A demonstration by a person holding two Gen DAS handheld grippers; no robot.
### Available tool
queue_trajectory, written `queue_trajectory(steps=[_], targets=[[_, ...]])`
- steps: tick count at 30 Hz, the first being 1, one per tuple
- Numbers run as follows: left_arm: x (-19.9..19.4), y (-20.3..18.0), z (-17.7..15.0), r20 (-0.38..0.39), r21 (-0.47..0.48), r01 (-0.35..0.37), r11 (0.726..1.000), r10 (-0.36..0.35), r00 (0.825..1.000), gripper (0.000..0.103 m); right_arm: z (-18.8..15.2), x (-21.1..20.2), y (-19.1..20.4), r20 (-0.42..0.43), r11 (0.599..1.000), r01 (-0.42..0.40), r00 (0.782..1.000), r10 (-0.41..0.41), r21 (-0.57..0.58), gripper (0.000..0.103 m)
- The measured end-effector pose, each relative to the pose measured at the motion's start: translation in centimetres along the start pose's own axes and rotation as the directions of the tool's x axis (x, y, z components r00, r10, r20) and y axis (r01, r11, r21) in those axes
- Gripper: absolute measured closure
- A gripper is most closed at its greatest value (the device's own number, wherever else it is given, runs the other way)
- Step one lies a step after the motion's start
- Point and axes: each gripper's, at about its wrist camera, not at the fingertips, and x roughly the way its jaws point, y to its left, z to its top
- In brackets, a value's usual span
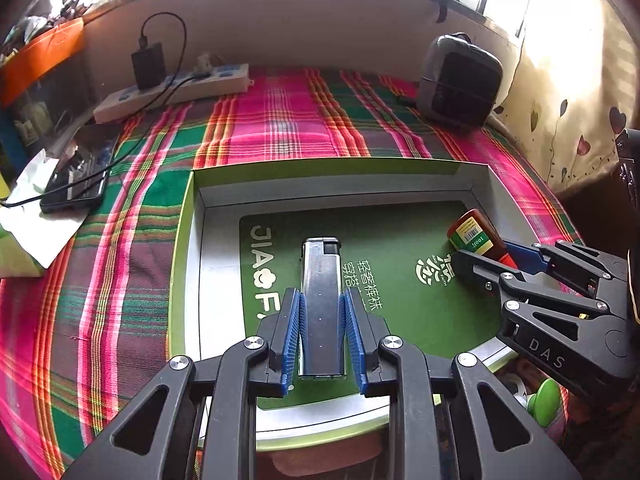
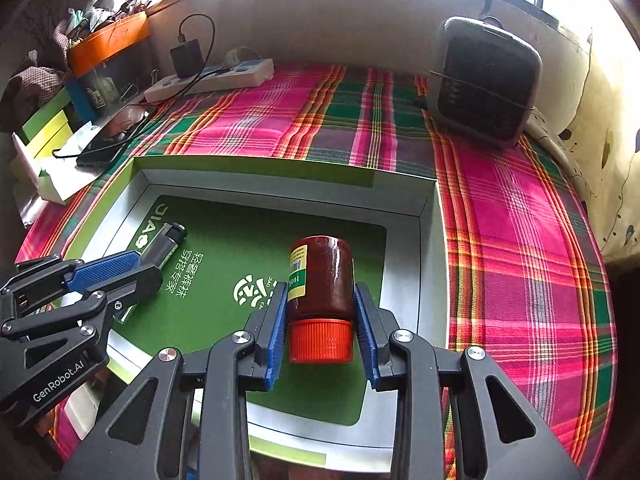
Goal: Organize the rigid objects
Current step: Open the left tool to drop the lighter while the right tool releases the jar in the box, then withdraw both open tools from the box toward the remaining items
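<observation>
A silver lighter [image 1: 322, 300] lies lengthwise between the blue pads of my left gripper [image 1: 322, 304], which is shut on it, over the green floor of a shallow box [image 1: 336, 184]. A dark red bottle [image 2: 322, 280] with an orange cap sits between the pads of my right gripper [image 2: 321, 300], which is shut on it, cap toward the camera, over the box's right part. The left wrist view shows the bottle [image 1: 474, 238] and right gripper [image 1: 496, 258] at the box's right wall. The right wrist view shows the lighter [image 2: 166, 242] and left gripper [image 2: 132, 264] at left.
The box [image 2: 280, 176] rests on a pink and green plaid cloth [image 1: 280, 120]. A grey heater [image 1: 460, 80] stands at the back right. A white power strip [image 1: 176, 92] with a black charger lies at the back left. A phone [image 1: 78, 176] and tissue lie left.
</observation>
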Motion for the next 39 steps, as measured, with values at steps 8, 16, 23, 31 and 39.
queue_trajectory(steps=[8,16,23,31,39], targets=[[0.0,0.0,0.0,-0.001,0.004,-0.008,1.000,0.008,1.000,0.080,0.0,0.0,0.0,0.004,1.000,0.014,1.000,-0.014,0.005,0.070],[0.1,-0.3,-0.1,-0.005,0.015,-0.016,1.000,0.017,1.000,0.075,0.1,-0.1,-0.1,0.011,1.000,0.020,1.000,-0.020,0.016,0.068],[-0.3,-0.6,-0.5,-0.001,0.026,-0.024,0.999,0.024,1.000,0.074,-0.2,-0.9,-0.3,0.031,0.999,0.012,0.999,-0.013,0.040,0.064],[-2.5,-0.7,-1.2,0.050,0.027,-0.040,0.999,0.039,0.998,0.069,-0.8,-2.7,-0.3,0.059,0.999,0.016,0.998,-0.019,0.048,0.063],[-4.5,-0.8,-2.5,0.075,0.027,-0.044,0.999,0.042,0.996,0.069,-1.9,-4.6,-0.1,0.087,0.998,0.007,0.996,-0.013,0.065,0.063]])
